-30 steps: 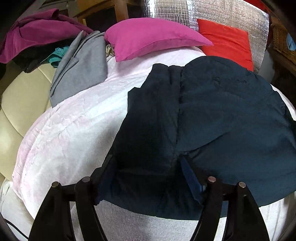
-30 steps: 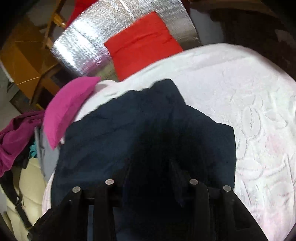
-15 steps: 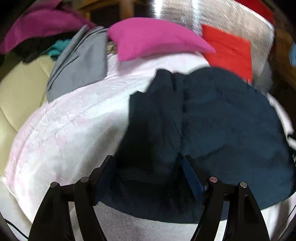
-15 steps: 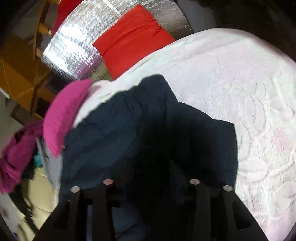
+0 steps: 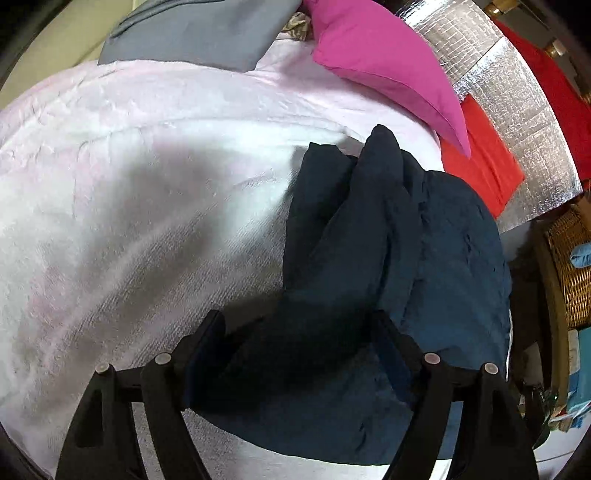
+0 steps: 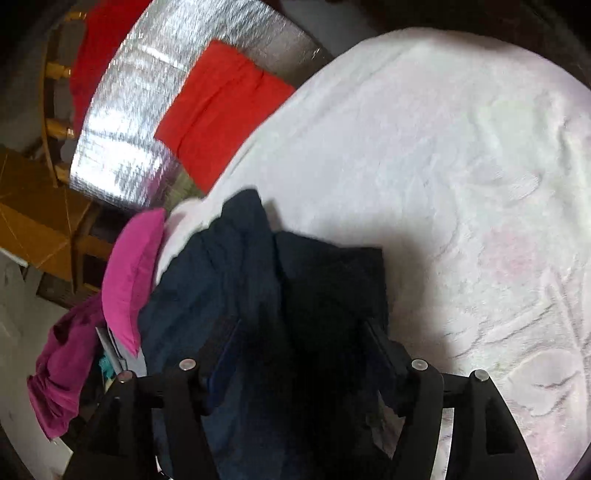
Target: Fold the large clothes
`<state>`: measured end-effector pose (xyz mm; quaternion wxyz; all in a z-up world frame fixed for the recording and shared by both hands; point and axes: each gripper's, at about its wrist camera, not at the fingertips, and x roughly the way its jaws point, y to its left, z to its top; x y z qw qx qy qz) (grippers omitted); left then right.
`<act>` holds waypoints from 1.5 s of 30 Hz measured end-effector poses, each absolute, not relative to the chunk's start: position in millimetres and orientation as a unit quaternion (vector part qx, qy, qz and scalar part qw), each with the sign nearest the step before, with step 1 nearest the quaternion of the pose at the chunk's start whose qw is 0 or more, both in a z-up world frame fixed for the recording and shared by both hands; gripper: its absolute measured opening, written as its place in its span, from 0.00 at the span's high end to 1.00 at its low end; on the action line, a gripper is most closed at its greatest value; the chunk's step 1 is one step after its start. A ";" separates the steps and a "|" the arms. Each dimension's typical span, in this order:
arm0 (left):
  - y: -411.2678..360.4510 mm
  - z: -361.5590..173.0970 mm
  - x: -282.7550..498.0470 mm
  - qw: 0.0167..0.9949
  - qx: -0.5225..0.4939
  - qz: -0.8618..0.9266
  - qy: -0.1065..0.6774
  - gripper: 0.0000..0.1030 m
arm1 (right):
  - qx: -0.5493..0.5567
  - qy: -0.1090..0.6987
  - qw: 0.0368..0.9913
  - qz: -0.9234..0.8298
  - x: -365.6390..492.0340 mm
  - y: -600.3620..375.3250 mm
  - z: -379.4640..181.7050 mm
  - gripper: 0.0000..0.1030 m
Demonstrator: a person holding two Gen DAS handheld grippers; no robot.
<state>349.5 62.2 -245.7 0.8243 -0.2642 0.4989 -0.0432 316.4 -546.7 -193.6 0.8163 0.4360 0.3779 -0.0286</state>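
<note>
A dark navy garment [image 5: 424, 266] lies bunched on the pale pink bedspread [image 5: 129, 184]. Its left part is lifted into folds. My left gripper [image 5: 299, 339] has its fingers wide apart, with the near edge of the navy cloth draped between them. In the right wrist view the same navy garment [image 6: 236, 288] rises in ridges toward my right gripper [image 6: 299, 354]. Its fingers also stand wide apart with dark cloth between them. Any pinch point is hidden in shadow.
A magenta pillow [image 5: 380, 62] and a grey garment [image 5: 192, 29] lie at the bed's far side. A red cushion [image 6: 218, 110] leans on a silver foil panel [image 6: 140, 92]. A wicker basket [image 5: 569, 258] stands at the right. A magenta garment [image 6: 62, 369] hangs at the left.
Both grippers have swung and drawn the navy garment inward. It lay flat and spread before; now it is bunched into raised folds, with more bare bedspread showing on both sides.
</note>
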 end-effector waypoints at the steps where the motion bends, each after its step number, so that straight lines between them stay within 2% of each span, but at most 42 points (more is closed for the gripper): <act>1: 61.1 -245.6 348.4 0.826 -0.263 -0.043 0.497 0.29 | 0.429 0.382 0.818 -0.032 319.3 -543.1 -194.6 0.45; 2: 59.5 -244.3 347.5 0.829 -0.258 -0.042 0.494 0.31 | 0.411 0.388 0.824 -0.038 321.9 -538.0 -192.7 0.55; 3: 58.0 -242.9 345.9 0.832 -0.253 -0.041 0.492 0.34 | 0.379 0.396 0.835 -0.046 325.5 -529.4 -188.8 0.58; 4: 56.7 -241.4 345.7 0.835 -0.248 -0.040 0.490 0.39 | 0.357 0.396 0.845 -0.052 327.4 -522.8 -185.2 0.66; 5: 56.5 -239.2 345.1 0.838 -0.243 -0.038 0.488 0.41 | 0.333 0.392 0.856 -0.056 328.2 -516.1 -179.5 0.70; 6: 55.5 -235.5 344.1 0.841 -0.237 -0.037 0.485 0.46 | 0.314 0.385 0.866 -0.059 327.6 -509.1 -172.2 0.71; 9: 51.8 -228.4 338.7 0.852 -0.213 -0.034 0.477 0.53 | 0.287 0.365 0.884 -0.055 326.0 -493.8 -159.9 0.71; 12: 41.3 -235.2 341.9 0.851 -0.177 -0.031 0.493 0.53 | 0.244 0.389 0.885 -0.077 333.9 -483.4 -169.7 0.71; 16: 51.9 -231.5 346.6 0.843 -0.211 -0.031 0.494 0.51 | 0.282 0.390 0.874 -0.070 328.0 -497.0 -168.7 0.67; 18: 57.8 -222.4 350.5 0.848 -0.227 -0.028 0.479 0.49 | 0.319 0.383 0.865 -0.062 320.5 -511.0 -162.4 0.56; 19: 59.4 -217.1 353.2 0.854 -0.228 -0.027 0.468 0.44 | 0.335 0.376 0.862 -0.059 315.9 -518.1 -160.4 0.49; 21: 61.0 -203.4 363.6 0.872 -0.217 -0.024 0.439 0.35 | 0.361 0.347 0.864 -0.057 305.4 -526.7 -154.3 0.49; 25: 53.6 -193.5 391.5 0.882 -0.214 -0.043 0.417 0.32 | 0.387 0.291 0.874 -0.050 294.4 -542.2 -141.5 0.49; 35: 17.7 -222.3 467.0 0.856 -0.210 -0.086 0.464 0.30 | 0.369 0.314 0.874 -0.048 332.2 -527.6 -164.8 0.49; 36: 14.9 -224.7 470.2 0.854 -0.208 -0.084 0.470 0.32 | 0.367 0.319 0.872 -0.046 335.7 -527.8 -168.4 0.49; 40: 8.6 -230.7 472.9 0.853 -0.200 -0.085 0.474 0.55 | 0.350 0.355 0.866 -0.053 346.0 -523.9 -185.0 0.55; 45: 11.1 -224.6 466.0 0.860 -0.205 -0.091 0.458 0.75 | 0.347 0.350 0.868 -0.056 350.7 -521.1 -188.7 0.55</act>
